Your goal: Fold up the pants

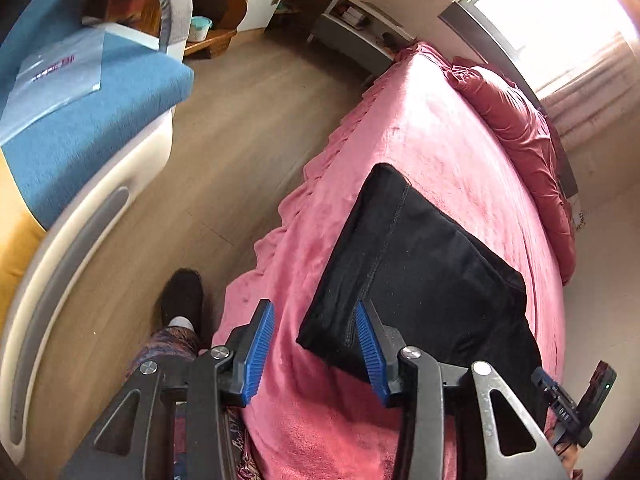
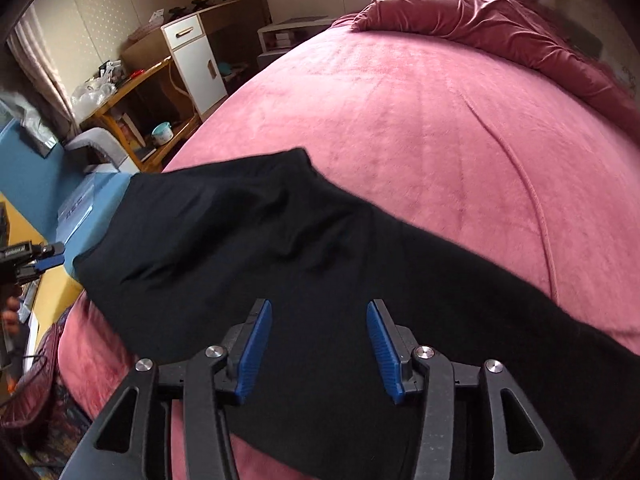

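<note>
Both grippers' fingers (image 1: 366,344) (image 2: 380,344) gape empty over black pants (image 2: 280,248) lying folded on pink bed (image 2: 440,120).

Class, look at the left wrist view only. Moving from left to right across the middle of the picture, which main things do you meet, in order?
blue sofa cushion → wooden floor → pink bedspread → dark red duvet

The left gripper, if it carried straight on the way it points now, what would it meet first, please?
Most likely the pink bed cover, right beside the near corner of the black pants. The left gripper is open; its right pad overlaps that corner, but depth is unclear.
</note>
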Motion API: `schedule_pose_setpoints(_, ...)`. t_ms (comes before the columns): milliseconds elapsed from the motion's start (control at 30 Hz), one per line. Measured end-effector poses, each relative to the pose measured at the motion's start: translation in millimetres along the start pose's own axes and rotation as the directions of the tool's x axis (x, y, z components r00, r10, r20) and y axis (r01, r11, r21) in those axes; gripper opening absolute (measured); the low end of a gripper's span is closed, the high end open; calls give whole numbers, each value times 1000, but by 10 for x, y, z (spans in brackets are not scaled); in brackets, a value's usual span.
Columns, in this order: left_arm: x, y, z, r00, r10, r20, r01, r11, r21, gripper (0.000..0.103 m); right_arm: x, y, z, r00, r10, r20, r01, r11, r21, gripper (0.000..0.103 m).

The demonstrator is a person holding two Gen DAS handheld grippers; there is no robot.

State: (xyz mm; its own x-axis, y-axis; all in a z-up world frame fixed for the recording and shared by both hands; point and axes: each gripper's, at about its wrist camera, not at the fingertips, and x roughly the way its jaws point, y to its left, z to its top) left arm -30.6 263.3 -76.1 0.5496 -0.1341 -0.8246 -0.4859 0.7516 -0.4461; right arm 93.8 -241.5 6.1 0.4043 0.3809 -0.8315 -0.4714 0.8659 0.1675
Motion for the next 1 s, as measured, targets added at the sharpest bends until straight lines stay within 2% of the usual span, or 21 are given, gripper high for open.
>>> schedule_pose_setpoints(133, 130, -65, -63, 999, 3, -40, -2, 1000, 24, 42, 113, 105, -350, 998, -1, -64, 2, 1000, 2, 50)
schedule_pose_setpoints(167, 175, -103, -68, 998, 19, -51, -17, 999, 36, 41, 132, 113, -416, 997, -6, -74, 7, 1000, 10, 51)
schedule_pose_setpoints(233, 254, -213, -120, 994, 94, -56, -89, 991, 99, 39, 179, 91, -504, 995, -26, -93, 28, 999, 21, 51)
schedule_pose_setpoints(367, 416, -401, -253, 964, 266, -30, -249, 932, 262, 37, 311, 2, -646, 986, -73, -149, 81, 996, 44, 51)
schedule_pose_setpoints(433, 444, -450, -298, 952, 305, -13, -288, 912, 293, 37, 355, -69, -713, 986, -60, -156, 73, 994, 78, 52)
schedule_pose_setpoints(533, 311, -658, -381, 918, 388, 82, -391, 853, 345, 37, 352, -140, -764, 990, -34, -138, 50, 992, 114, 53)
schedule_pose_setpoints(567, 200, -771, -423, 911, 388, 138, -411, 837, 362, 37, 349, -141, -785, 991, -31, -131, 46, 992, 114, 53)
schedule_pose_setpoints(600, 93, -892, -468, 916, 357, 180, -400, 830, 388, 37, 347, -138, -802, 991, -31, -126, 46, 993, 111, 55)
schedule_pose_setpoints(700, -158, -1231, -583, 944, 229, 237, -315, 839, 444, 38, 333, -128, -834, 993, -18, -113, 30, 994, 108, 63)
schedule_pose_setpoints(733, -205, -1316, -609, 948, 202, 246, -298, 837, 458, 38, 333, -135, -830, 994, -11, -110, 24, 993, 112, 66)
schedule_pose_setpoints(800, -272, -1500, -678, 955, 153, 255, -265, 828, 494, 38, 353, -135, -808, 994, 20, -109, -6, 991, 132, 80)
schedule_pose_setpoints(833, -285, -1588, -715, 960, 130, 247, -244, 821, 515, 38, 373, -118, -808, 993, 33, -114, -17, 991, 134, 83)
schedule_pose_setpoints(900, -266, -1741, -757, 966, 107, 237, -223, 808, 545, 38, 413, -64, -810, 992, 35, -122, -21, 993, 113, 95)
schedule_pose_setpoints(967, -266, -1864, -841, 970, 91, 224, -208, 788, 580, 38, 461, 4, -822, 990, 45, -137, -32, 995, 94, 103)
schedule_pose_setpoints(1000, -241, -1908, -871, 972, 87, 218, -202, 780, 592, 38, 485, 46, -824, 989, 26, -145, -15, 997, 76, 103)
